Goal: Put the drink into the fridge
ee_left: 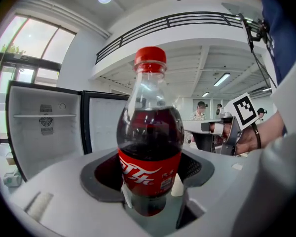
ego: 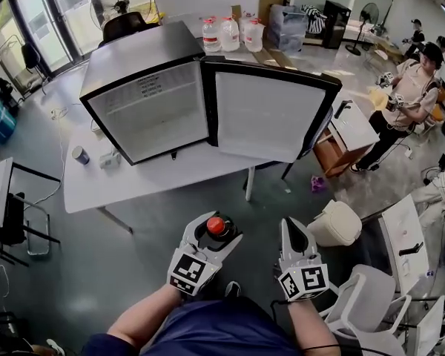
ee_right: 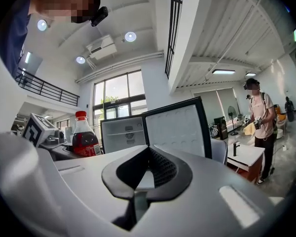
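Left gripper (ego: 219,228) – jaws clamped on the lower body of a cola bottle (ee_left: 149,132). The bottle stands upright between the jaws, with its red cap (ee_left: 150,56) on. It carries a red label and holds dark drink up to its shoulder.

Right gripper (ego: 291,224) – jaws together, with nothing between them. It is level with the left gripper and just beside it, and the two do not touch.

Position of the bottle: in the head view it hangs over the floor in front of the person, short of the near edge of the white table (ego: 133,182) and well apart from the fridge (ego: 144,99).

Fridge: a small black unit standing on the white table, with its opening facing the person. The door (ego: 271,113) is swung fully open to the right. In the left gripper view the interior (ee_left: 44,132) is white, with one shelf (ee_left: 43,115) across it.

Other items on the table:
- A small cup (ego: 80,154) near the left edge.
- A pale object (ego: 110,159) just beside the cup; its type cannot be identified.

Three large water jugs (ego: 230,34) stand on a surface beyond the fridge.
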### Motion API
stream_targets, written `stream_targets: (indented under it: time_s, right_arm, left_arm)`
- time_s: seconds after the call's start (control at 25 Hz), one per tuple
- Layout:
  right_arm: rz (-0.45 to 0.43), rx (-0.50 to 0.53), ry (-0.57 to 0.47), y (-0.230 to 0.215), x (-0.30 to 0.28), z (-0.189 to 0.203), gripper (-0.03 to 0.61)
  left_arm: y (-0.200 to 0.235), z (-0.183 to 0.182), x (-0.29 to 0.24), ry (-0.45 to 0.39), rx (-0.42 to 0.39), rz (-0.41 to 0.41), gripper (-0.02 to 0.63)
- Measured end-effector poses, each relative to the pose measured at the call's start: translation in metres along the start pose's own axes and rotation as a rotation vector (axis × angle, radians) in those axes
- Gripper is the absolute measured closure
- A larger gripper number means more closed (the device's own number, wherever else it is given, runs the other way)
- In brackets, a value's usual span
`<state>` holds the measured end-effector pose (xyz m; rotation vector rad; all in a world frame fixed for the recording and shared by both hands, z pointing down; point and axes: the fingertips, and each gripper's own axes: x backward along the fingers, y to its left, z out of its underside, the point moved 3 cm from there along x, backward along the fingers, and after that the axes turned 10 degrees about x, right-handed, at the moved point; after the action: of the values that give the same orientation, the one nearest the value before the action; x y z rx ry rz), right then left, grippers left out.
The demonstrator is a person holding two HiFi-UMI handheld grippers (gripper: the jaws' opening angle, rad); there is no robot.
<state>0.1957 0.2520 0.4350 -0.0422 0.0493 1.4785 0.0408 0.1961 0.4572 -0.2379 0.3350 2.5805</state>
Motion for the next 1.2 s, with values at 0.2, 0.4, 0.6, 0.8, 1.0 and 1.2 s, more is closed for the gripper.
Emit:
stream_targets:
  time_s: [0.2,0.4,0.6,0.8,1.0,1.2]
  right_arm:
    - [-0.043,-0.001,0.009,0.010,-0.040,0.002,0.572]
    - [-0.070,0.015,0.027,0.031,-0.087,0.000,0.572]
    - [-0.089,0.017,0.050,0.049,-0.132,-0.003,0.572]
    - [-0.108,0.022,0.054,0.070,-0.170,-0.008,0.572]
    - [-0.145,0.040,0.062,0.096,-0.206,-0.010,0.572]
    - [-0.174,0.047,0.071,0.115,-0.233,-0.011,0.572]
  left_arm:
    - [0.036,-0.003,-0.001,-0.004,0.014,-0.045,0.301]
    - [0.090,-0.004,-0.003,0.007,0.040,-0.076,0.299]
    - [0.141,-0.008,-0.004,0.007,0.061,-0.101,0.301]
    - [0.185,-0.013,-0.001,0.014,0.055,-0.127,0.301]
    - [0.225,-0.012,0.003,0.025,0.065,-0.138,0.299]
    - [0.255,-0.013,0.003,0.026,0.067,-0.160,0.299]
